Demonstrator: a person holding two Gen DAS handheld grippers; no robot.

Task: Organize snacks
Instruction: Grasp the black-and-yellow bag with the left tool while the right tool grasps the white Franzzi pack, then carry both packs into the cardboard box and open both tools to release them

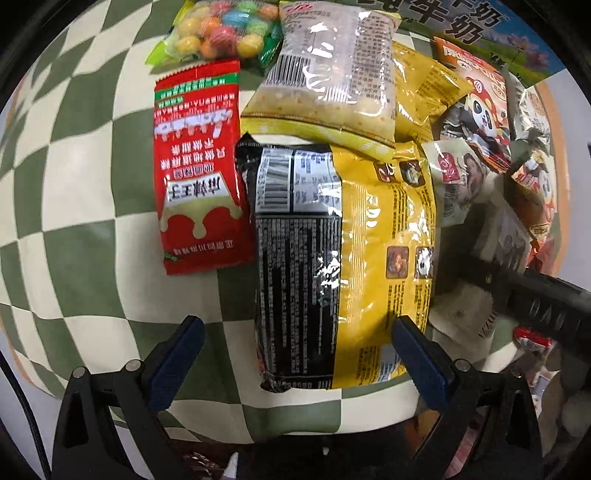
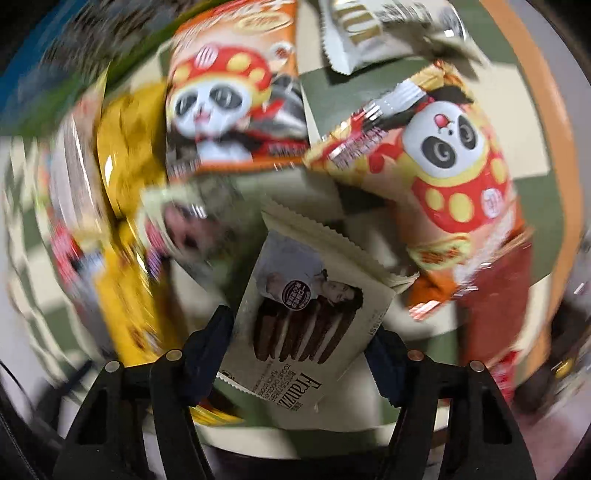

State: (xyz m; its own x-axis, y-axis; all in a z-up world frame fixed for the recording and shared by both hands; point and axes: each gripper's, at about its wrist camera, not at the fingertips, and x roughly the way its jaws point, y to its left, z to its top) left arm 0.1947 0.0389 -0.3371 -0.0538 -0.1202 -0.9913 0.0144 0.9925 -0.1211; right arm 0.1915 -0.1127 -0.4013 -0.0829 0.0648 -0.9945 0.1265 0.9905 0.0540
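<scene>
My left gripper [image 1: 297, 334] is open and empty, its blue pads either side of a large black and yellow snack bag [image 1: 343, 258] lying on the checked cloth [image 1: 92, 258]. A red sachet [image 1: 197, 166] lies to the bag's left, a clear-fronted cracker pack [image 1: 328, 74] and a bag of coloured candy balls [image 1: 221, 33] behind. My right gripper [image 2: 303, 332] is shut on a cream Franzzi cookie packet [image 2: 303, 325], held between its fingers. Two orange panda packets [image 2: 236, 92] [image 2: 454, 177] lie beyond it. The right wrist view is motion-blurred.
A pile of small packets [image 1: 480, 166] lies right of the big bag, with the other gripper's black body [image 1: 535, 302] above it. A milk carton box [image 1: 480, 26] stands at the back. A white wrapped snack [image 2: 388, 29] lies far back. The cloth's near edge [image 1: 295, 424] is close.
</scene>
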